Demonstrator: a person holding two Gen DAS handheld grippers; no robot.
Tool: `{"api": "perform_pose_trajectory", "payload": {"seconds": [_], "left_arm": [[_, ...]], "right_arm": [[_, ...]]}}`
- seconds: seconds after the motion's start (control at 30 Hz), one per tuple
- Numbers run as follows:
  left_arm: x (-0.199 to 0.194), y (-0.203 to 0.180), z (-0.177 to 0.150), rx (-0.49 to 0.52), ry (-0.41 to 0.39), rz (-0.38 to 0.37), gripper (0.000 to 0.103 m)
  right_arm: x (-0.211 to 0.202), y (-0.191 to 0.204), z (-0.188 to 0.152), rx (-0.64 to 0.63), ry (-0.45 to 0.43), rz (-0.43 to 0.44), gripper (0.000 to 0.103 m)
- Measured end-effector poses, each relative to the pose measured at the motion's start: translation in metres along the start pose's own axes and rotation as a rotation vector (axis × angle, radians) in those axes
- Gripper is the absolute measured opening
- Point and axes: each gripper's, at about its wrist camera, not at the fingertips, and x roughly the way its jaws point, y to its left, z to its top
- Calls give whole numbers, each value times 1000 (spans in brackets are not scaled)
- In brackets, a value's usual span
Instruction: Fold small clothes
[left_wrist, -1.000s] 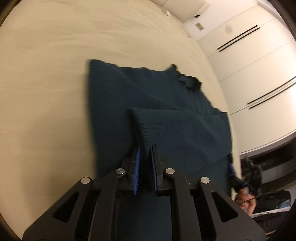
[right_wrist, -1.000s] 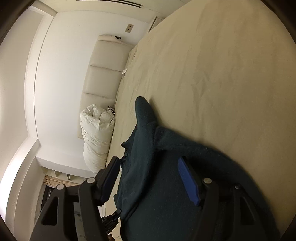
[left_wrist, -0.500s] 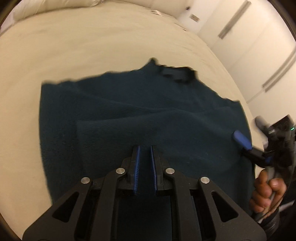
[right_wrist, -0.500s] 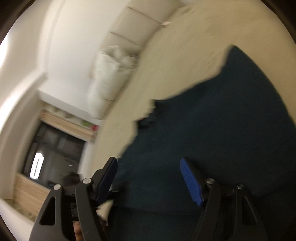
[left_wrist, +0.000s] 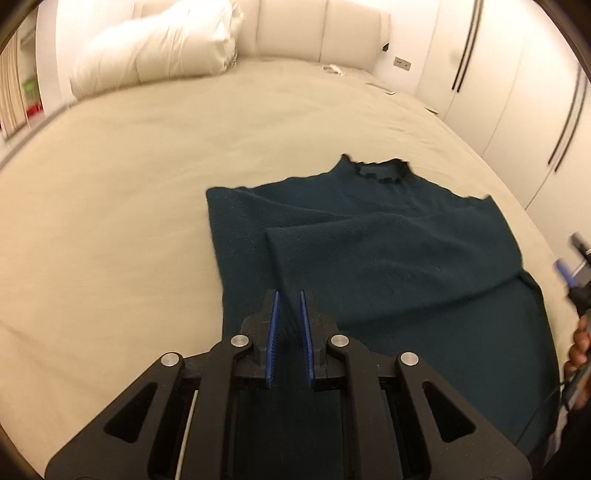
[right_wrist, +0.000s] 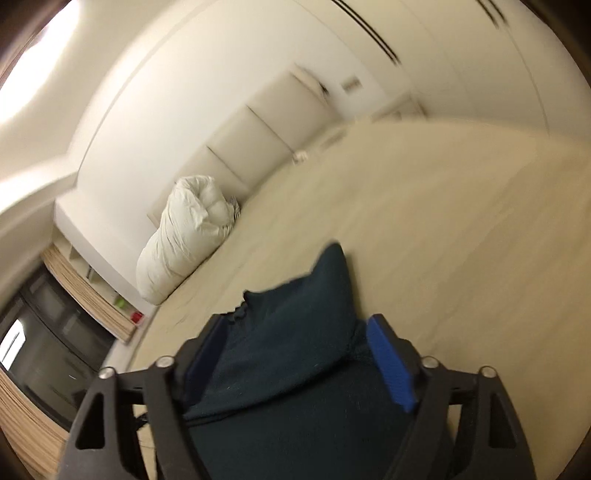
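A dark teal knit top (left_wrist: 388, 258) lies flat on the beige bed (left_wrist: 147, 184), its scalloped neckline at the far end. One side panel is folded inward over the body, forming a soft diagonal crease across the middle.

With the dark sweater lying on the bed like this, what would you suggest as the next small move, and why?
Probably carry the left gripper, shut on a fold of the sweater, across and lay it flat. The right gripper is opening and gripping nothing.
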Motion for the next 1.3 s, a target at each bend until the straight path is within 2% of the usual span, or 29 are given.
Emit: {"api": "perform_pose_trajectory", "payload": {"seconds": [0.13,0.2,0.33,0.5,0.67,0.73,0.77,0.8,0.83,0.93,1.0,1.07,1.17,1.3], "left_arm": [[-57,-14,-20,22,-48,47,11],[-85,-20,-30,27,-61,56,11],[-121,-33,-47,17,-66,71,11],[-161,-44,-69,22,-91,87,11],[-170,-42,-91,1,-60,82,13],[-170,-32,-105,-28,-37,70,26],[-169,-27,-113,-44,-27,55,46],[-167,-20,-121,-63,-17,28,75],[-166,-13,-132,-88,-4,-8,83],[-154,10,-163,-174,82,-78,86],[-149,24,-187,-226,147,-137,86],[-145,35,-206,-267,189,-160,86],[-146,44,-225,-294,195,-190,86],[-150,45,-228,-307,182,-264,86]], "right_arm": [[-63,45,-11,-170,-88,-56,103],[-86,59,-17,-240,-111,-42,103],[-116,70,-26,-330,-89,-64,103],[-148,57,-30,-300,-74,-74,103],[-164,33,-38,-322,-24,-158,103],[-163,20,-46,-347,32,-180,103],[-162,14,-50,-352,66,-178,103],[-161,6,-54,-353,101,-186,103],[-161,-2,-58,-351,127,-195,103],[-159,-28,-67,-323,220,-206,103],[-155,-44,-75,-291,300,-198,99],[-152,-57,-83,-271,361,-188,93],[-147,-74,-91,-213,429,-171,88],[-141,-86,-102,-128,479,-109,81]]}}
